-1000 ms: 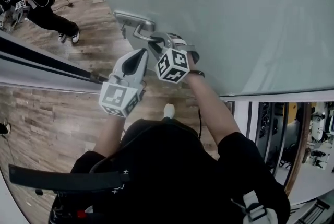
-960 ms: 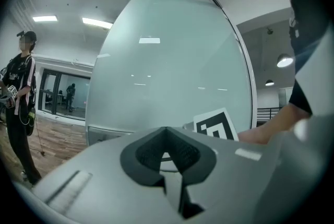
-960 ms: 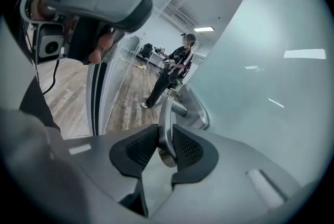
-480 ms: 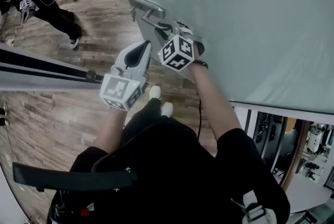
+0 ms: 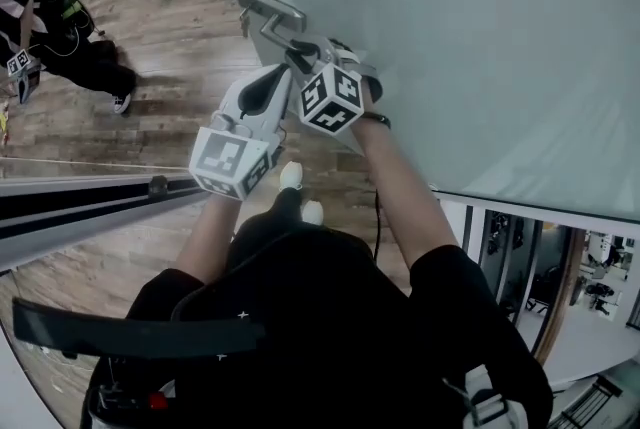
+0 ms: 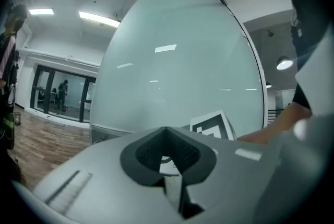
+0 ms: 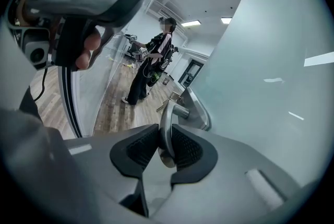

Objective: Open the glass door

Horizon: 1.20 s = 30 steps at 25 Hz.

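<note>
One glass door (image 5: 480,37) fills the upper right of the head view, frosted and pale green. Its single lever handle (image 5: 283,41) sits on a metal plate (image 5: 270,5) near the door's left edge.

There are two grippers, each carrying one marker cube. The right gripper (image 5: 305,53) is on the handle. Its own view shows both dark pads pressed against the lever (image 7: 167,124), one on each side, so the jaws are clamped on it with the lever's rounded end poking through between them. The right gripper's cube (image 5: 332,102) faces up at the camera. The bare forearm behind it runs down to the person's black top.

The left gripper (image 5: 268,85) hangs just beside the right one, to its left and a little nearer the person. It touches neither handle nor door. In its own view the jaws (image 6: 168,152) are closed together with nothing between the pads. The right gripper's cube (image 6: 211,124) shows just past them, with the door's glass behind. The left gripper's cube (image 5: 228,162) sits lower in the head view.

Two white shoes (image 5: 291,175) (image 5: 312,212) (the wearer's own) show on the wood floor (image 5: 180,27) under the grippers. One dark rail (image 5: 80,207) crosses the floor at left. One bystander (image 5: 60,27) in dark clothes stands well apart at the upper left, and shows in the right gripper view (image 7: 148,69) beyond the handle.
</note>
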Tool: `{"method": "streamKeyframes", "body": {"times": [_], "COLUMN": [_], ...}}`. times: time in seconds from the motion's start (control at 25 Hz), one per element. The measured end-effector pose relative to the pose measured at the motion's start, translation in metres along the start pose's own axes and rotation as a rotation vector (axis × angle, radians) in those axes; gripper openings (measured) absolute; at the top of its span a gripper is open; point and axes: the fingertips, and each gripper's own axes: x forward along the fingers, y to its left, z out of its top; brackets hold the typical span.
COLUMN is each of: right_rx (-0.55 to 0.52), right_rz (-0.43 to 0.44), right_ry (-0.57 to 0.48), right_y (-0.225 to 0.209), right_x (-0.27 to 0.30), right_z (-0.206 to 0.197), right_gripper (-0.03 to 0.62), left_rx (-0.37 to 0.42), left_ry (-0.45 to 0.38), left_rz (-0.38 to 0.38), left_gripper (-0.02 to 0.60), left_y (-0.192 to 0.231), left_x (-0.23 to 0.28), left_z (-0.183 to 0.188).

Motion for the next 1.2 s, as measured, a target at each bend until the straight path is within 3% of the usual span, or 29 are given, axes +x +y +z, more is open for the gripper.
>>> {"method": "streamKeyframes", "body": {"times": [0.28,0.56,1.2], "right_rx": [0.035,0.08,0.145], "right_rz": [-0.041,-0.08,-0.173], "right_ry": [0.026,0.054,0.113], "right_y": [-0.017,-0.062,-0.135], "right_x": [0.01,0.024,0.039], "right_z": [-0.006,-0.033,-0.077], "right_gripper": [0.081,0.081,0.081], "left_rx": [-0.004,-0.013,-0.042], "left_ry": [-0.011,-0.005,-0.008], "left_rz": [-0.095,-0.17,-0.23], "left_gripper": [0.0,0.0,0.0], "left_y": [0.007,0.017,0.053], "left_x": [0.035,0.099,0.155], "left_z": [0.003,0.008,0.009]}}
